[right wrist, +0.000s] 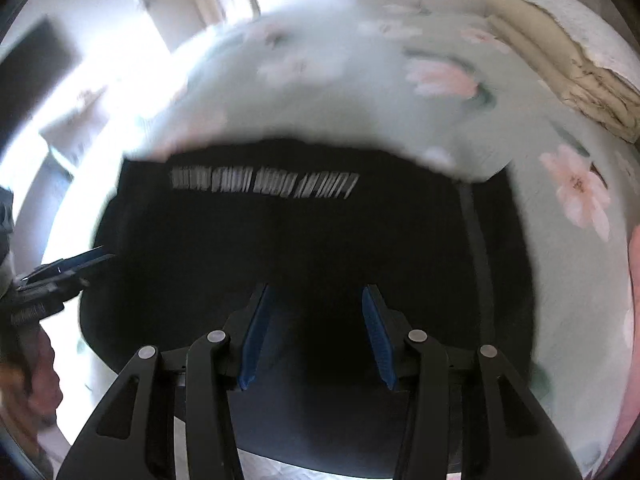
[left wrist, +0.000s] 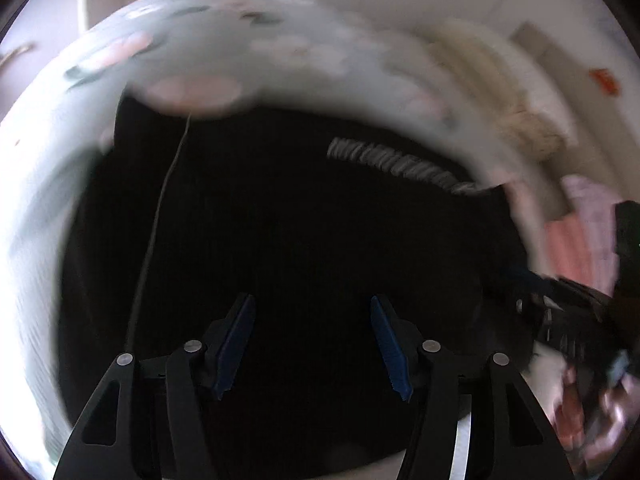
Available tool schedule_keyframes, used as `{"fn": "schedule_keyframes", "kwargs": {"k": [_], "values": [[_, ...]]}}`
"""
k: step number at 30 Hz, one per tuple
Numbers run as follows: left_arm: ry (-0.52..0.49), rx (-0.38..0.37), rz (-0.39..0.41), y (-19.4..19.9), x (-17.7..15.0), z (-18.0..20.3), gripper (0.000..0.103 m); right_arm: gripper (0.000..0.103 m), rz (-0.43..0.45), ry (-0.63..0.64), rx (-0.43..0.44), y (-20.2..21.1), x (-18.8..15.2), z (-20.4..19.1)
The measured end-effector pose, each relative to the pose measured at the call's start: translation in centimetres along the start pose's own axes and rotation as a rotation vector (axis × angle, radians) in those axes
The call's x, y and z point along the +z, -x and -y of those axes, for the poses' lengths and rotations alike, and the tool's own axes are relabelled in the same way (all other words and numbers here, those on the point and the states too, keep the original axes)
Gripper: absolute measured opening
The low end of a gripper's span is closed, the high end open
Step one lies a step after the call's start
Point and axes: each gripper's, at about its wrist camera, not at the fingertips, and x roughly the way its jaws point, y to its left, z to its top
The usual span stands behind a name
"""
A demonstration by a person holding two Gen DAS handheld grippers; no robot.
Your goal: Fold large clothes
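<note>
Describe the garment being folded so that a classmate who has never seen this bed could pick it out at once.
Start at the bed with the pale green floral sheet. Spread across it, directly under both open grippers, lies the black garment. Unlike the cream folded bedding near the far corner, it is black, with a row of blurred white lettering near its far edge.

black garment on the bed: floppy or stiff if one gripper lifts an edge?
Probably floppy: the black garment lies flat and follows the floral bedsheet with soft, rounded edges. It covers a wide area, so a single-edge lift would likely drag and sag. Both grippers, left and right, are open above it.
</note>
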Motion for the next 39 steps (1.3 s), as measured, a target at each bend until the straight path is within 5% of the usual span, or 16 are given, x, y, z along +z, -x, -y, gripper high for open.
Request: {"fn": "schedule_keyframes", "kwargs": {"k": [4, 8, 11, 17, 22, 26, 31, 35, 36, 39], "values": [[0.016, 0.036, 0.016, -2.2, -0.3, 0.1, 0.074, 0.049, -0.082, 0.003, -0.045, -5.8, -1.7, -0.8], [0.000, 0.052, 0.008, -2.1, 0.1, 0.8, 0.079, 0.048, -0.097, -0.057, -0.009, -6.3, -1.0, 0.1], [0.008, -0.008, 0.007, -0.5, 1.0, 0.5, 0.079, 0.048, -0.100, -0.017, -0.001, -4.9, -0.8, -0.2], [-0.016, -0.015, 0.083, 2.2, 4.8, 0.6, 0.079, 0.048, 0.045, -0.050, 0.025, -0.3, 2.7, 0.9], [0.001, 0.064, 0.019, -1.3, 9.0, -0.1, 0.080, 0.048, 0.060, -0.089, -0.026, -3.0, 7.9, 2.0], [0.180, -0.061, -0.096, -6.4, 10.1, -4.5, 0.085, 0.051, -0.095, -0.146, -0.027, -9.4, 9.2, 4.4], [0.101, -0.009, -0.080, -6.9, 9.9, -3.3, 0.087, 0.054, -0.091, -0.208, 0.051, -11.5, 8.9, 6.6], [0.095, -0.077, -0.052, -5.4, 9.4, -4.3, 0.087, 0.058, -0.070, -0.206, 0.081, -10.8, 8.4, 6.6], [0.081, -0.066, -0.050, -4.9, 9.6, -4.4, 0.087, 0.061, -0.059, -0.207, 0.102, -10.3, 8.0, 6.5], [-0.045, 0.129, -0.009, -0.6, 8.3, -4.4, 0.087, 0.073, -0.047, -0.212, 0.201, -8.6, 6.0, 8.2]]}}
